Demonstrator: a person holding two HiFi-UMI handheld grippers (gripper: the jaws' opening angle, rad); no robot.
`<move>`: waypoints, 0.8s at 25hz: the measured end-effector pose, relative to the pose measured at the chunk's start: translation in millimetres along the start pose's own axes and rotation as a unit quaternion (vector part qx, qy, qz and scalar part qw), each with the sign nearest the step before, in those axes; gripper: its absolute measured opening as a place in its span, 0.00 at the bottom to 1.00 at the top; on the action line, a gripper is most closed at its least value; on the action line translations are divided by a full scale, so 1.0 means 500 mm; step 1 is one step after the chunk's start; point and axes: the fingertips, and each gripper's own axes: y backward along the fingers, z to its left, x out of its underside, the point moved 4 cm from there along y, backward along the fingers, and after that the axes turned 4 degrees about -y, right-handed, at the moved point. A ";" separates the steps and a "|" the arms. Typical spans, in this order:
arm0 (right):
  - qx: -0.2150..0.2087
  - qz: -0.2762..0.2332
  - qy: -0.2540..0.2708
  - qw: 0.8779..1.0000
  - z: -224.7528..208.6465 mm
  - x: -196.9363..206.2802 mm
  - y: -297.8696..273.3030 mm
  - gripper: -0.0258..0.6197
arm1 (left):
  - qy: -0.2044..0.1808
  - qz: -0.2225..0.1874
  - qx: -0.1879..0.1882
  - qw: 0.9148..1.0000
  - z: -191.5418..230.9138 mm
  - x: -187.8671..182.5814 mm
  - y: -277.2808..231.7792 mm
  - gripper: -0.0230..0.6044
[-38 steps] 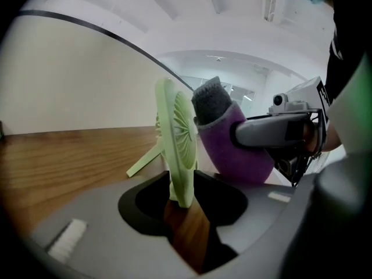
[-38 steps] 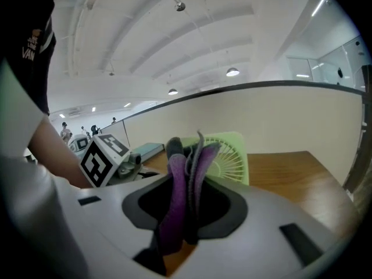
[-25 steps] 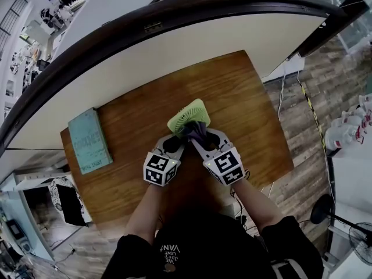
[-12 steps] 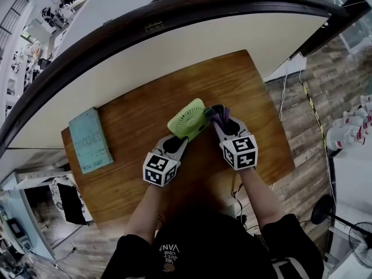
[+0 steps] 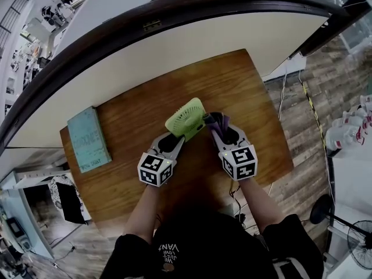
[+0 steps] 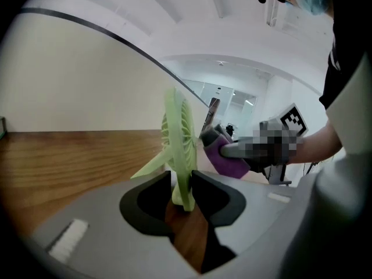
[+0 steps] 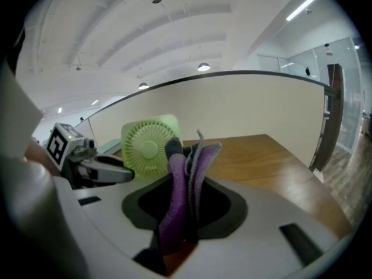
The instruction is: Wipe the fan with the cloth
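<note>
Head view is showing both tools working close in front of the person, over a wooden table [image 5: 256, 97]. Nearest, the left gripper [image 5: 174, 139] is clamping the green fan [image 5: 187, 118] by its lower edge, pads pressing on either side of the thin housing. Its jaws have just been opening a little with that edge between them, so the hold is probably getting light. The right gripper [image 5: 222, 131] is pinching a purple cloth [image 5: 216, 120], jaws closed on a bunched fold that is sticking up past the tips. The fan is standing tilted near the table's middle, grille facing the right gripper; whether its foot is resting on the wood is not clear. The cloth is sitting just beside the fan's right edge, contact uncertain. Handling call: the fan is looking like light hollow plastic. The housing is stiff, but the thin grille ribs could flex or crack, and it is smooth enough to twist in a narrow pinch. The best hold is on the solid rim or base, not the grille, which is where the left gripper is gripping. The cloth is soft and limp, so wiping is calling for light strokes with the bunch pressed flat while the other side is bracing the fan. Further out, a teal book [image 5: 88, 140] is lying flat near the table's left edge, well apart from the fan. A curved white partition [image 5: 174, 45] is running behind the table.
</note>
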 end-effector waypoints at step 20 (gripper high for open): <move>-0.127 0.107 0.094 0.982 0.190 0.086 -0.051 0.22 | 0.023 -0.049 -0.030 0.998 0.021 -0.040 0.034 0.16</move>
